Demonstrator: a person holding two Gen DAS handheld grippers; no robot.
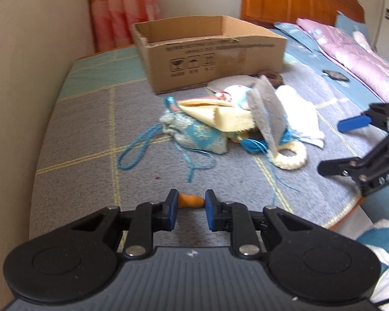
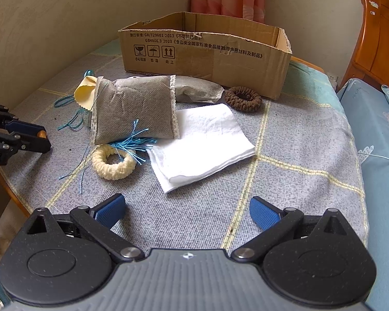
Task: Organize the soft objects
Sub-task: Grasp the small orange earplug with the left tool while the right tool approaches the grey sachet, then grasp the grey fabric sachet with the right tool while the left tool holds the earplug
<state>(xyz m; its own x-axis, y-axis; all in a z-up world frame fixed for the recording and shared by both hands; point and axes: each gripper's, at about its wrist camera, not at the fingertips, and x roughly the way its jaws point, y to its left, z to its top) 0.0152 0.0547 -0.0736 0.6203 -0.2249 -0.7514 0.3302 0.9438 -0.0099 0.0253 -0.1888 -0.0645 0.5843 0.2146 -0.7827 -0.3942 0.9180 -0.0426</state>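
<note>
Bed (image 2: 298,134), soft items heaped before open box (image 2: 207,51): grey pouch (image 2: 134,108), white cloth (image 2: 207,142), cream ring (image 2: 114,163), brown ring (image 2: 243,98); left gripper (image 1: 190,203) clamped on orange piece (image 1: 190,200) near bed edge; right gripper (image 2: 186,211) spread wide, empty.

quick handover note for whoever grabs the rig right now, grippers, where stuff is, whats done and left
Left gripper: shut on a small orange soft piece.
Right gripper: open, empty, over the grey blanket.
Cardboard box: its inside is hidden; nothing shows above its walls.
Still out: grey sachet, white cloth, cream ring, brown ring, blue pouch, yellow cloth.
Left: probably box the orange piece, then the rest.
</note>
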